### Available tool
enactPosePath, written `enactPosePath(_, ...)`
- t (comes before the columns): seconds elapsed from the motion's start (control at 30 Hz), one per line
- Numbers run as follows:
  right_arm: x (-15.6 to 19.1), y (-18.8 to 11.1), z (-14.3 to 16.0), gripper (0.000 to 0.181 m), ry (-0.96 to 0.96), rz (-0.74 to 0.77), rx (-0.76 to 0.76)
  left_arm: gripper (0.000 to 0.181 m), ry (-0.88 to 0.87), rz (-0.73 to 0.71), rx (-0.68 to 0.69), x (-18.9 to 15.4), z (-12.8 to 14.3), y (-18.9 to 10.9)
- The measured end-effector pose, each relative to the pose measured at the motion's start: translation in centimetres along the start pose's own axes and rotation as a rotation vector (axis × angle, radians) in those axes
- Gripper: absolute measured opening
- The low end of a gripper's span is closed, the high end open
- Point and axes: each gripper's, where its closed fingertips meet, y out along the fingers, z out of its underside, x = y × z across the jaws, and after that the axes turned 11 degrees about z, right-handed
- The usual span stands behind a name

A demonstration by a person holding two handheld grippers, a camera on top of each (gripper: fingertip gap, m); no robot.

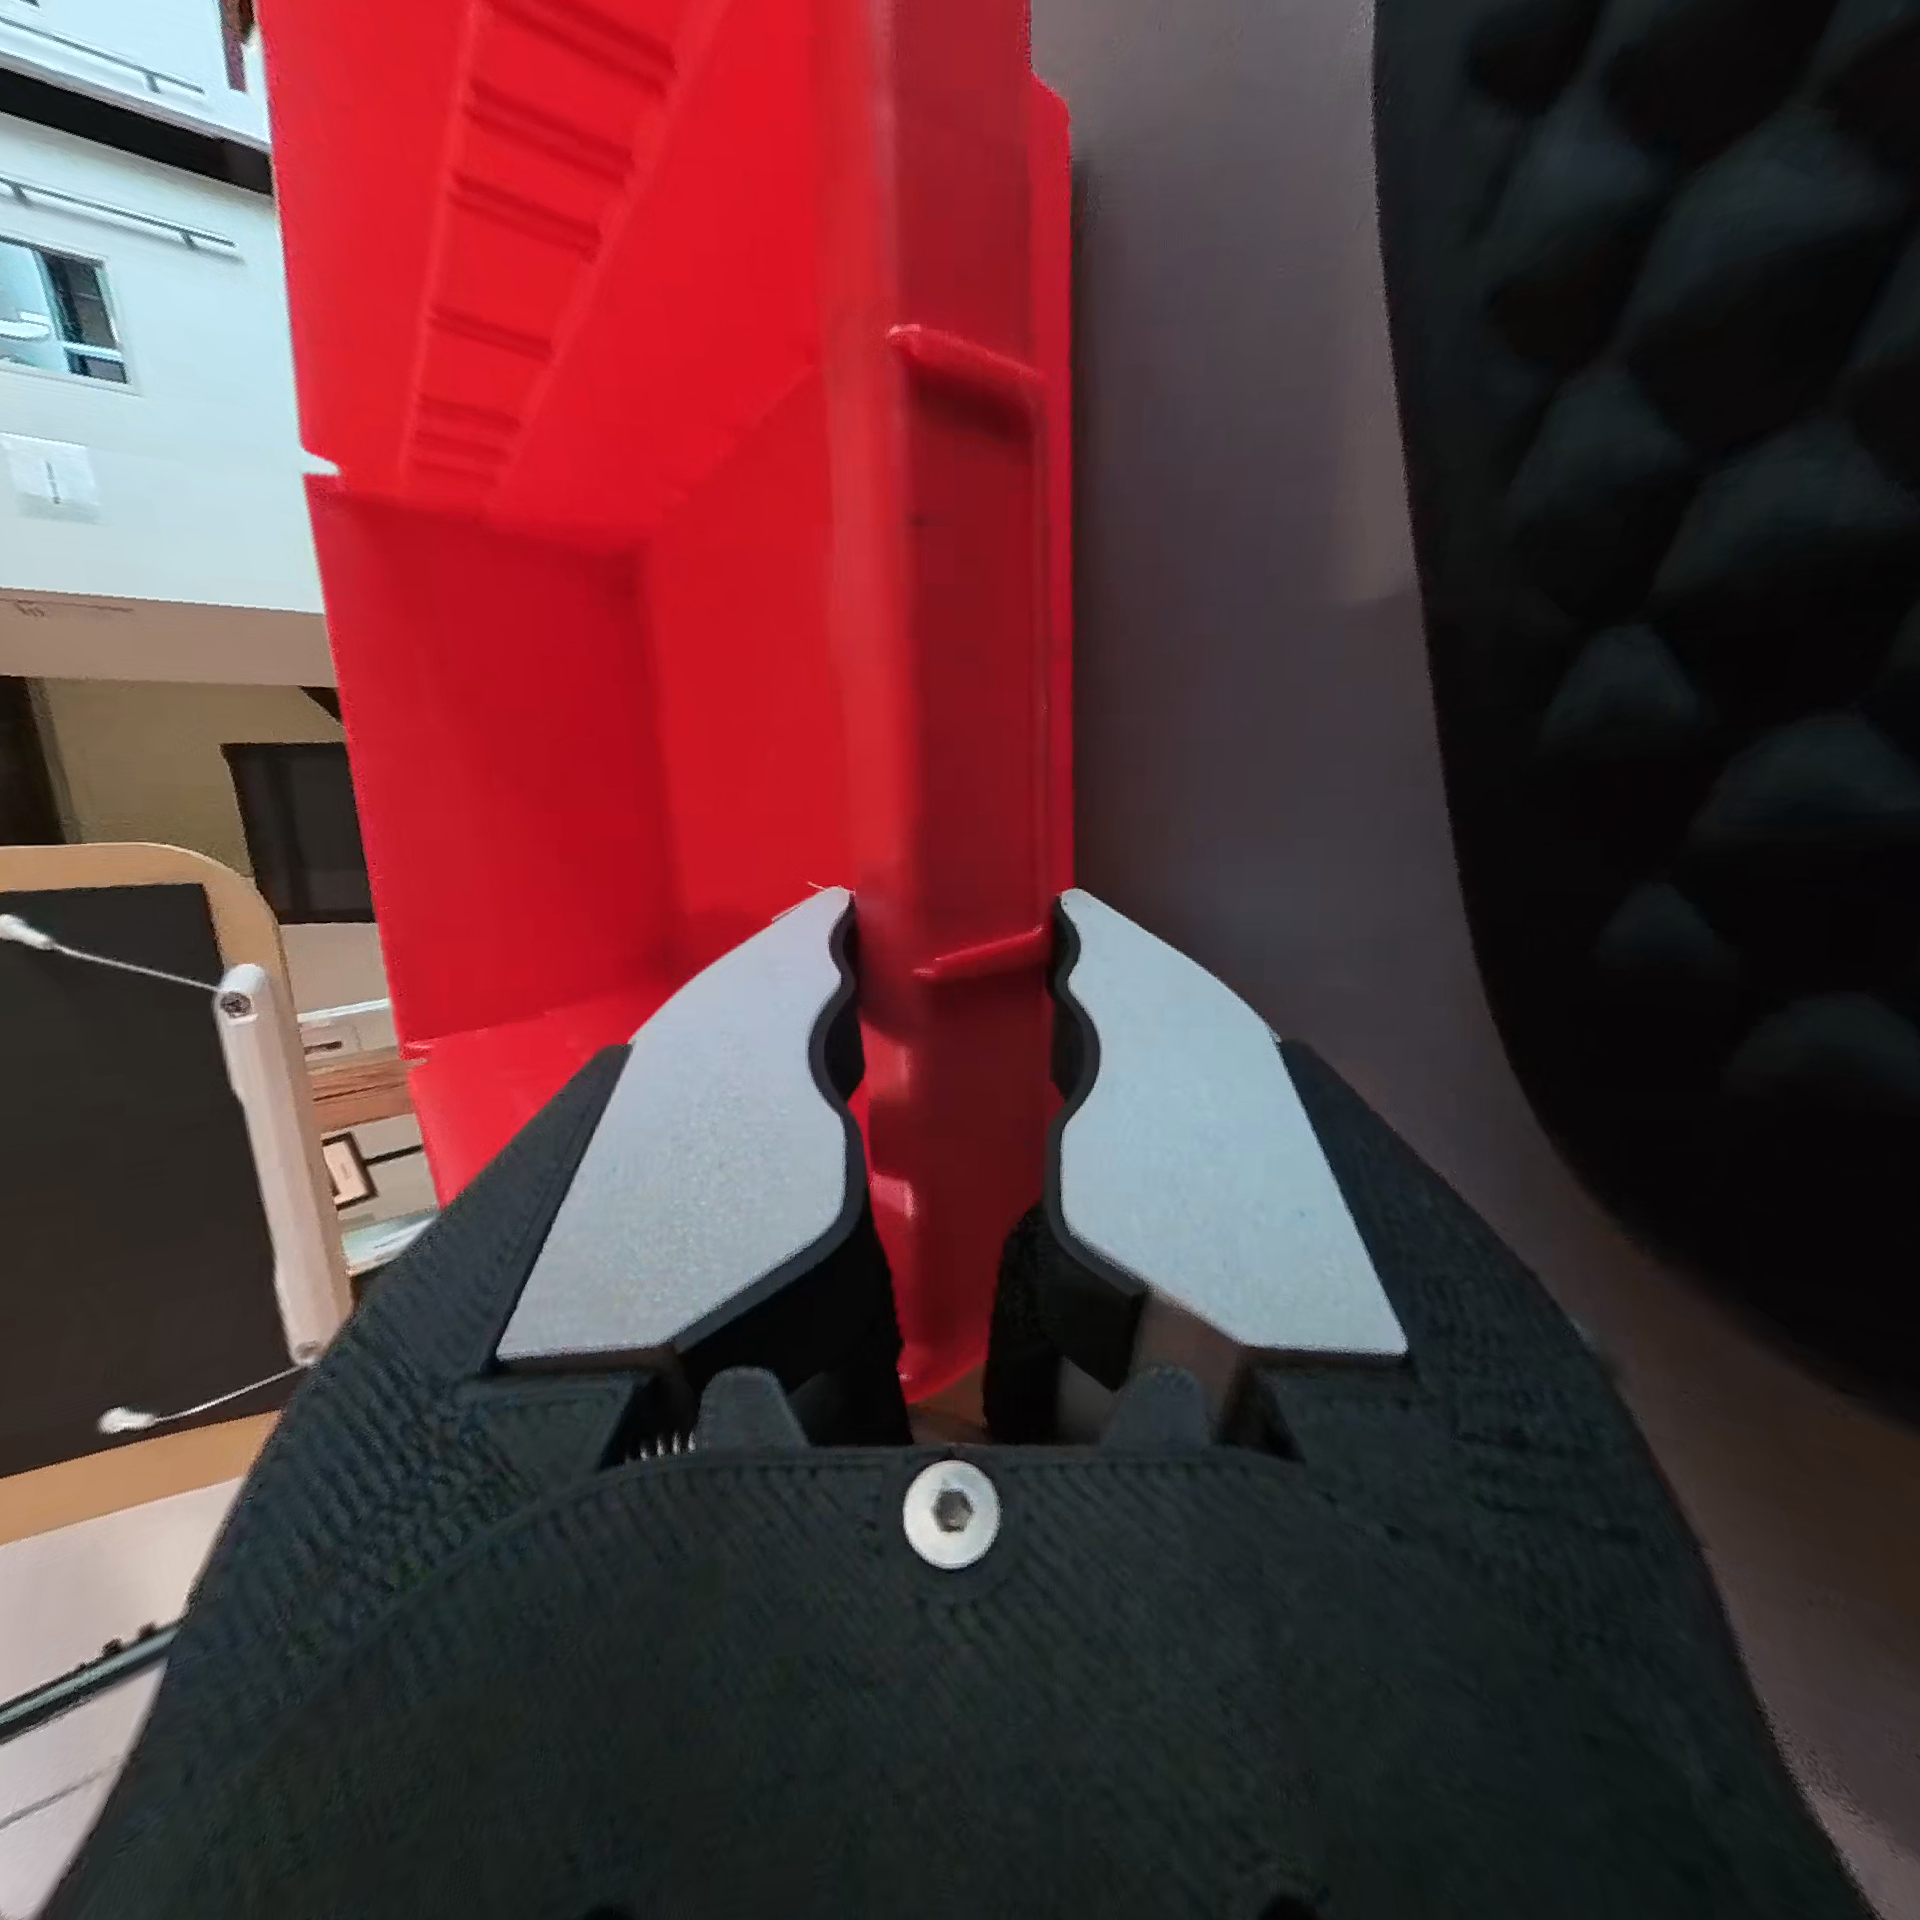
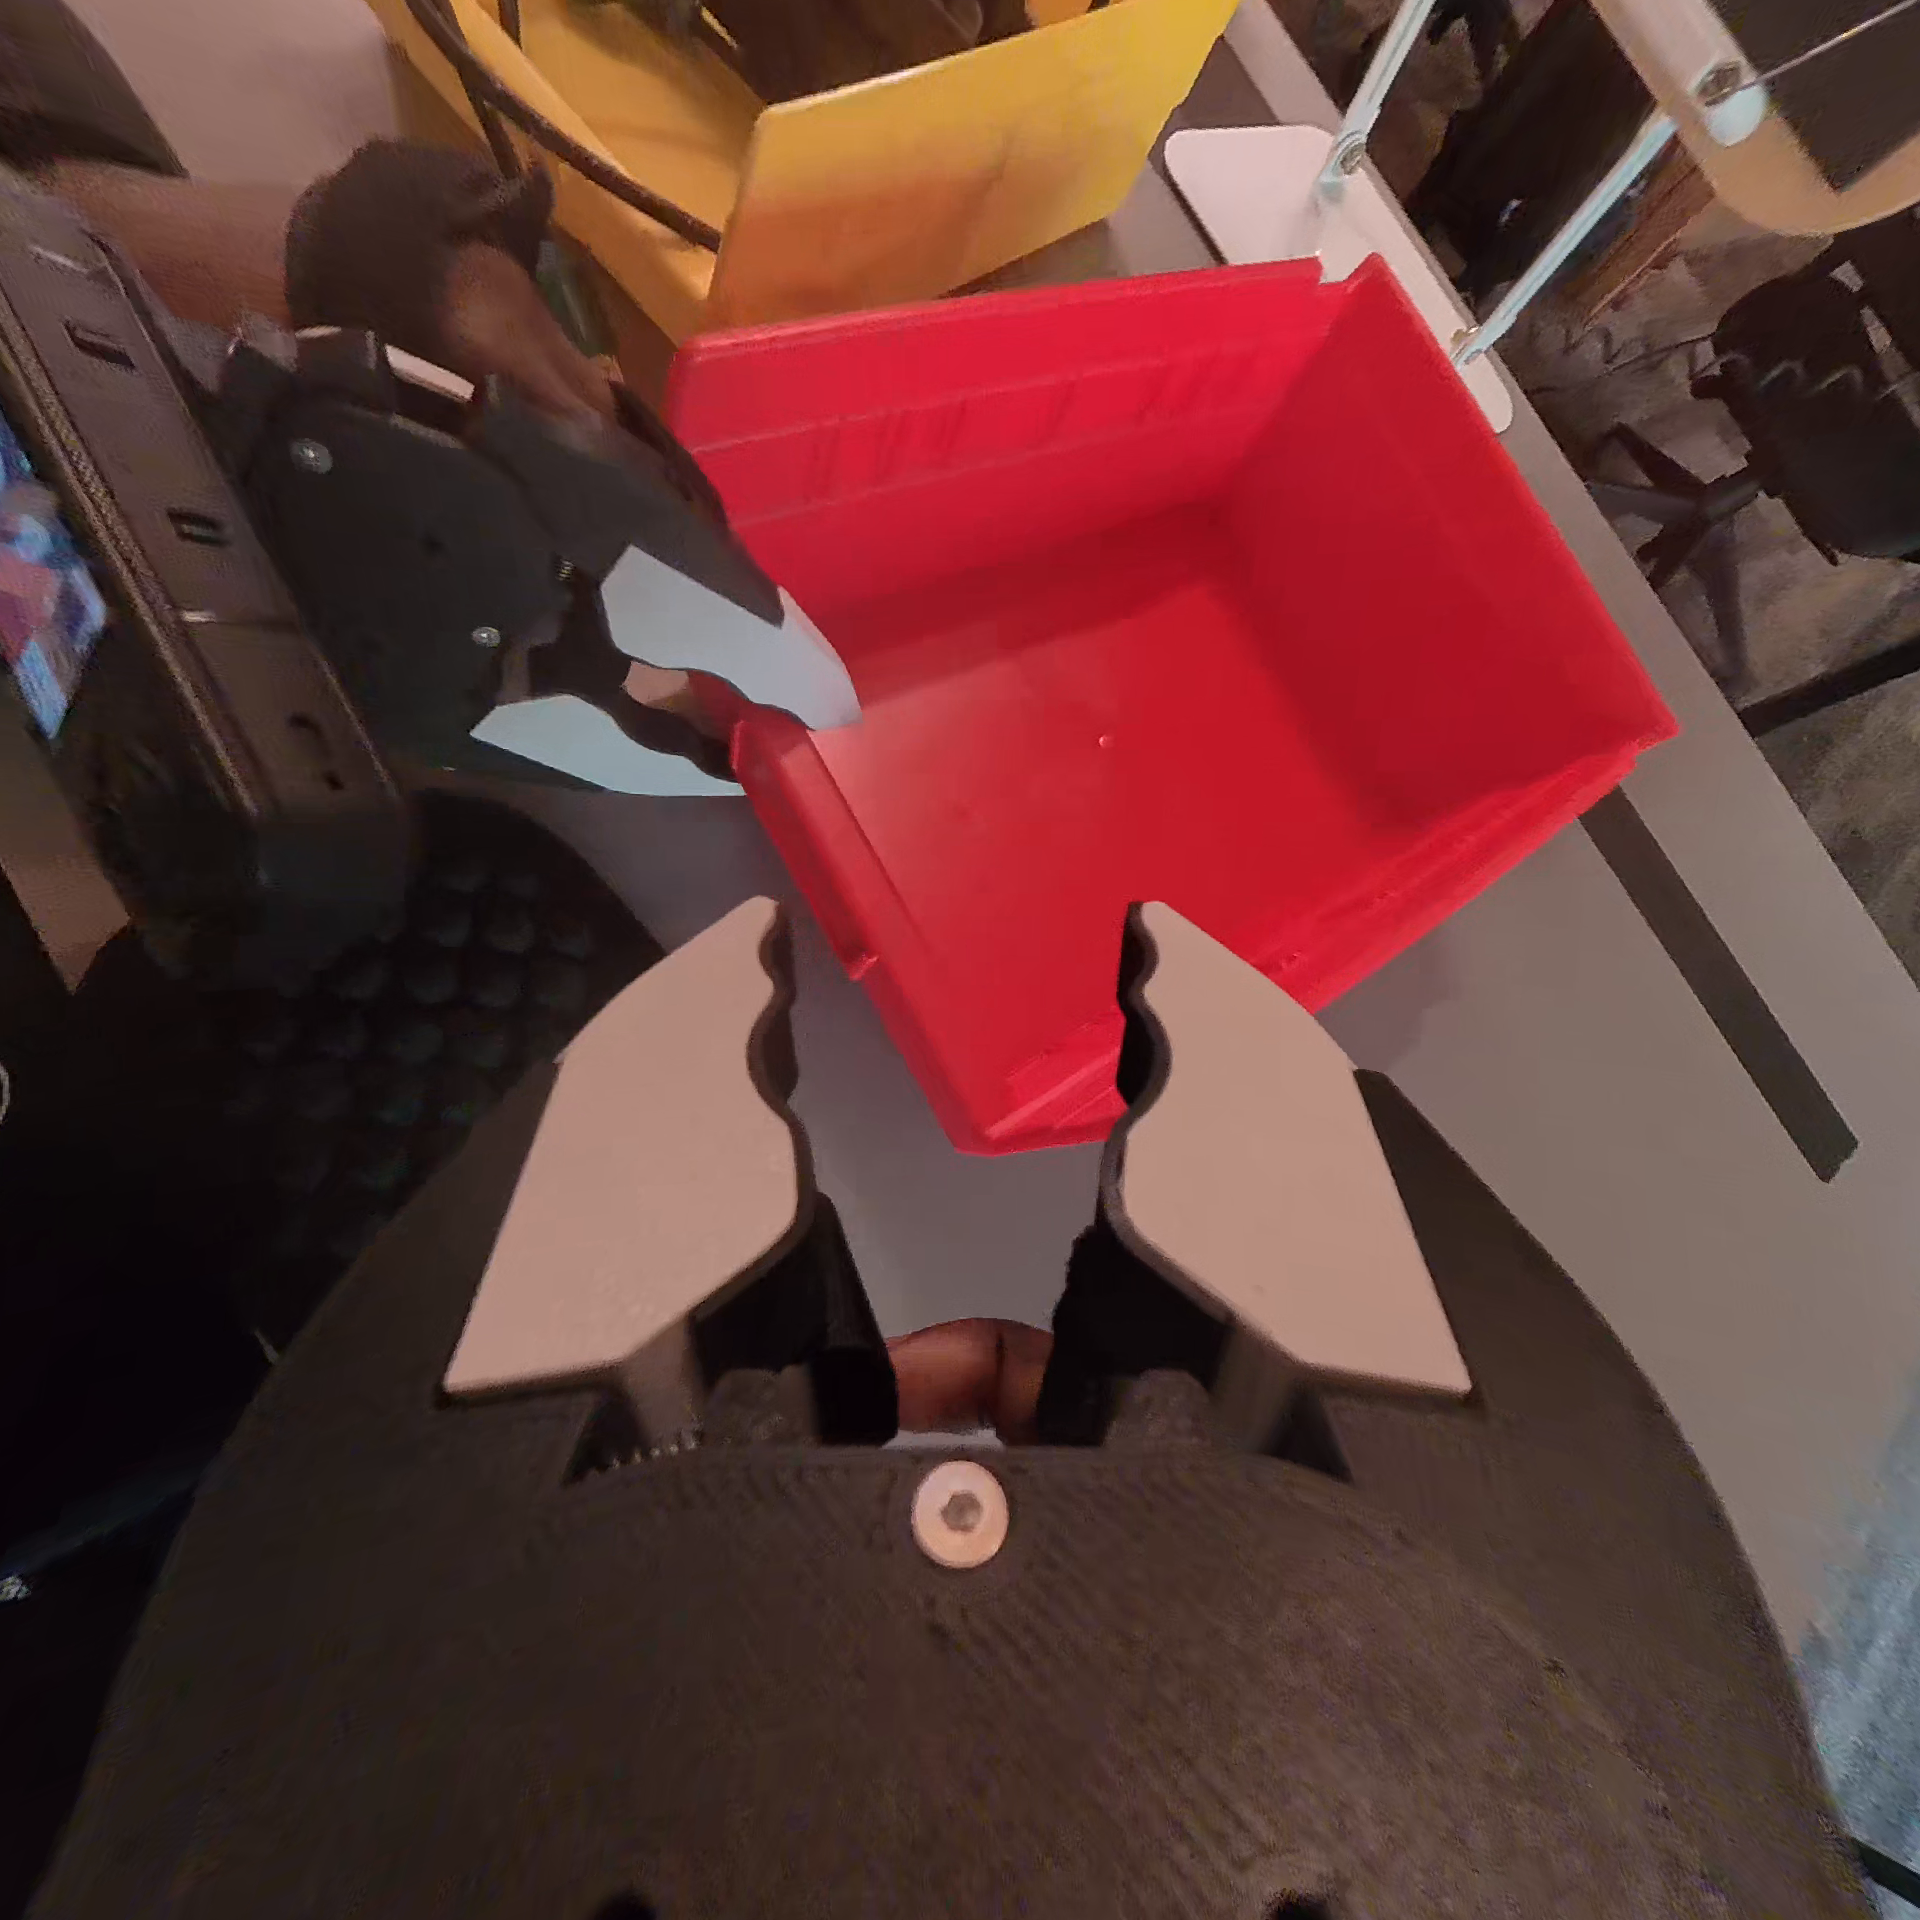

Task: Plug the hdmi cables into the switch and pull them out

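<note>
An empty red plastic bin (image 1: pixel 623 623) fills the left wrist view. My left gripper (image 1: pixel 954 925) is shut on the bin's side wall, one finger inside and one outside. The right wrist view shows the same bin (image 2: pixel 1143 675) on the grey table (image 2: pixel 1558 1143), with the left gripper (image 2: pixel 795 743) clamped on its near-left wall. My right gripper (image 2: pixel 954 920) is open and empty, hovering over the bin's front corner. No HDMI plug shows in either gripper. A black cable (image 2: pixel 582 135) runs into a yellow bin (image 2: pixel 935 156) behind.
A black bumpy mat (image 2: pixel 416 1039) lies left of the bin and also shows in the left wrist view (image 1: pixel 1714 623). A black box with slots (image 2: pixel 156 520) stands at the far left. A white stand base (image 2: pixel 1247 177) sits behind the bin. The table edge runs along the right.
</note>
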Motion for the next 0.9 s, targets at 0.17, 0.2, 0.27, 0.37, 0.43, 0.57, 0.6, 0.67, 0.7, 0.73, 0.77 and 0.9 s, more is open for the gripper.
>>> enactPosePath(0.17, -0.5, 1.1, 0.5, 0.065, 0.034, 0.043, 0.072, 0.061, -0.242, 0.129, -0.079, -0.4, 0.5, -2.1)
enactPosePath(0.2, -0.8, 1.2, 0.6, 0.065, 0.05, 0.054, 0.082, 0.067, -0.286, 0.127, -0.119, 0.1, 0.6, -3.3)
enactPosePath(0.27, -1.0, 1.5, 0.7, 0.064, 0.065, 0.061, 0.092, 0.072, -0.363, 0.111, -0.192, 1.3, 1.3, -5.9)
enactPosePath(0.37, -0.2, 2.3, 1.0, 0.063, 0.034, 0.034, 0.127, 0.078, -0.454, 0.004, -0.254, 3.8, 4.4, -9.8)
enactPosePath(0.43, 0.7, 3.0, 0.8, 0.063, 0.004, 0.011, 0.144, 0.076, -0.524, -0.004, -0.294, 4.5, 6.7, -11.9)
enactPosePath(0.57, 3.2, 4.8, 0.3, 0.064, -0.078, -0.07, 0.177, 0.074, -0.557, 0.076, -0.065, 2.5, 14.2, -12.9)
enactPosePath(0.6, 3.9, 5.4, 0.4, 0.064, -0.101, -0.09, 0.191, 0.073, -0.544, 0.111, 0.011, 1.5, 15.9, -12.6)
enactPosePath(0.67, 5.1, 6.7, 0.6, 0.063, -0.142, -0.127, 0.222, 0.072, -0.509, 0.172, 0.143, -0.2, 18.8, -11.8)
enactPosePath(0.7, 5.6, 7.3, 0.8, 0.061, -0.163, -0.147, 0.24, 0.07, -0.489, 0.215, 0.188, -1.1, 19.8, -11.2)
enactPosePath(0.73, 6.2, 7.9, 1.0, 0.06, -0.183, -0.167, 0.256, 0.068, -0.472, 0.259, 0.217, -1.8, 20.5, -10.5)
enactPosePath(0.77, 6.6, 8.4, 1.3, 0.058, -0.2, -0.181, 0.273, 0.065, -0.465, 0.287, 0.242, -2.3, 21.3, -9.8)
enactPosePath(0.9, 5.8, 9.7, 2.9, 0.052, -0.242, -0.123, 0.36, 0.035, -0.471, 0.249, 0.346, -1.6, 24.2, -8.1)
